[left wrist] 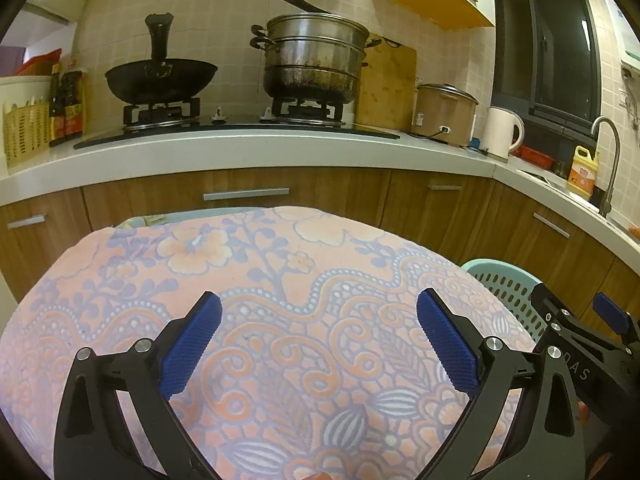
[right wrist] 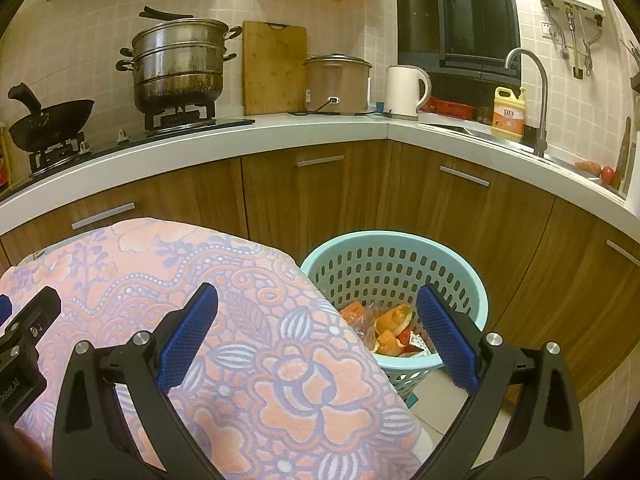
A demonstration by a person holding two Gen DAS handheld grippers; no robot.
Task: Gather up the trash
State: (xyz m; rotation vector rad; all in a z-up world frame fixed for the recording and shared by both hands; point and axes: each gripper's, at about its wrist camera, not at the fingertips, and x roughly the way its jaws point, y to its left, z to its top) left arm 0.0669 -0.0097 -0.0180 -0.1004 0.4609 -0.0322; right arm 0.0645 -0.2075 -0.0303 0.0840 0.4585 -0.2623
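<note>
A light blue plastic basket (right wrist: 476, 292) stands on the floor right of the table. It holds orange peels (right wrist: 394, 320) and wrappers. Its rim also shows in the left wrist view (left wrist: 504, 276). A pink and blue floral cloth (left wrist: 260, 280) covers the table (right wrist: 168, 264); no trash shows on it. My left gripper (left wrist: 319, 342) is open and empty above the cloth. My right gripper (right wrist: 318, 336) is open and empty over the table's right edge, next to the basket. The right gripper also shows at the right edge of the left wrist view (left wrist: 584, 336).
A kitchen counter (left wrist: 240, 152) runs behind the table, with a black wok (left wrist: 160, 80), a steel steamer pot (left wrist: 314, 60), a rice cooker (right wrist: 338, 84) and a white kettle (right wrist: 406, 92). Wooden cabinets (right wrist: 320, 200) stand below. A sink tap (right wrist: 532, 92) is at the right.
</note>
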